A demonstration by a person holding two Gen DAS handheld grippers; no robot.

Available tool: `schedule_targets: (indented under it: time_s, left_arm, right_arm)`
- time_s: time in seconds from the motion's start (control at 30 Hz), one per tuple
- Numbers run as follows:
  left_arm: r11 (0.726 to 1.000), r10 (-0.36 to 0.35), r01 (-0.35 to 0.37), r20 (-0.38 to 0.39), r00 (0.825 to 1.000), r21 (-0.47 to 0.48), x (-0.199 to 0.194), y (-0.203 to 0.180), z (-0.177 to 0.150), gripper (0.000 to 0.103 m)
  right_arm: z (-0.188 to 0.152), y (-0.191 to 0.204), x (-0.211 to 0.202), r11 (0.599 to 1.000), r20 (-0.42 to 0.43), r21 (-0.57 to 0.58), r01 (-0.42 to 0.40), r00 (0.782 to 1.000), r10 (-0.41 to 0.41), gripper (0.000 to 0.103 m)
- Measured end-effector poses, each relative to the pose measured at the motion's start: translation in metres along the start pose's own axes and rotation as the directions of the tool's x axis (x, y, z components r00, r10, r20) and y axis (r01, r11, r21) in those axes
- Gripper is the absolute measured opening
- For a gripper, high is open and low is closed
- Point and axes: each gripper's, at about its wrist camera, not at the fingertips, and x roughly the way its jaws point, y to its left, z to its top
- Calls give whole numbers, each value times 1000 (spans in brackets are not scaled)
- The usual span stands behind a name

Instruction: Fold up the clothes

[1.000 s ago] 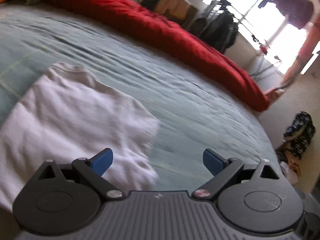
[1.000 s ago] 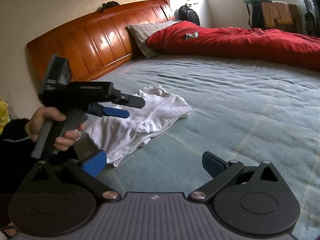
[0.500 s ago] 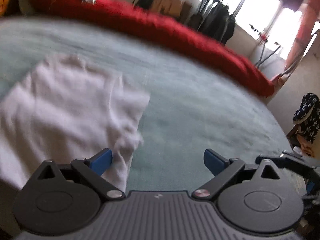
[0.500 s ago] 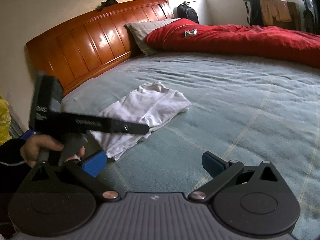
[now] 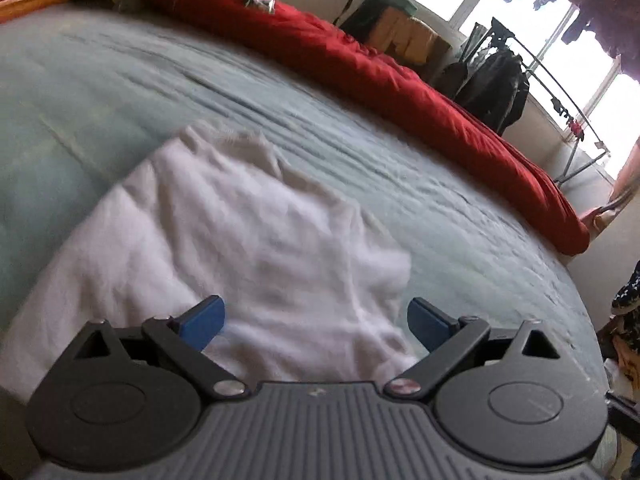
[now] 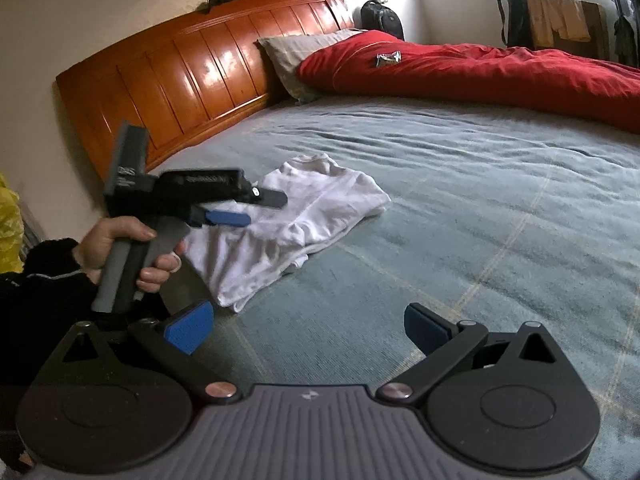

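Left gripper (image 5: 316, 322) swung back over white garment (image 5: 240, 240) — jaws wide, empty.

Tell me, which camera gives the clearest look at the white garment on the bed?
The right wrist view: the white garment lies whole, sharp and folded on the bed. The left wrist view shows it closer but blurred, its near edge hidden behind the left claw.

A wide bed (image 6: 460, 184) with a blue-grey cover fills the room ahead of the grippers; beyond lie a red duvet (image 6: 500, 72) and glossy wooden headboard (image 6: 192, 76) (cream wall behind). Bright windows (image 5: 576, 60) backlight a clothes rack (image 5: 500, 80).
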Motion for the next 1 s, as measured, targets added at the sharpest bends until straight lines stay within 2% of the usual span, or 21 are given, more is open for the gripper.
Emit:
schedule_targets:
  time_s: [0.17,0.3,0.37,0.5,0.7,0.87,1.0]
  left_arm:
    - [997,40,-42,32,999,71,-17,-23,-9,97]
    - [979,24,-38,71,997,202,-25,-55,-19,98]
    - [969,1,-16,62,998,246,-19,-67,-24,98]
    - [976,8,-9,1,1000,215,-5,-67,-33,98]
    - [977,44,-46,16,999,208,-19,-71,-43,98]
    - [966,101,-114,69,992,230,-45,-84,-48,99]
    - [941,188,-222,152,970,255,-67,-99,-56,100]
  right_arm:
    - [-1,-6,3,1000,-6,17,6,1000,-6,103]
    - [-3,-7,5,1000,-4,30,2,1000,-2,103]
    - [-4,-6,7,1000,-8,28,0,1000,0,103]
    - [-6,-1,4,1000,-12,11,6,1000,-6,103]
    - [-5,0,-4,1000,-3,7,22,1000,-22,103]
    - [-6,1,-6,999,0,33,21,1000,-21,103]
    - [-8,6,-7,999,-12,27,45,999,-44,103]
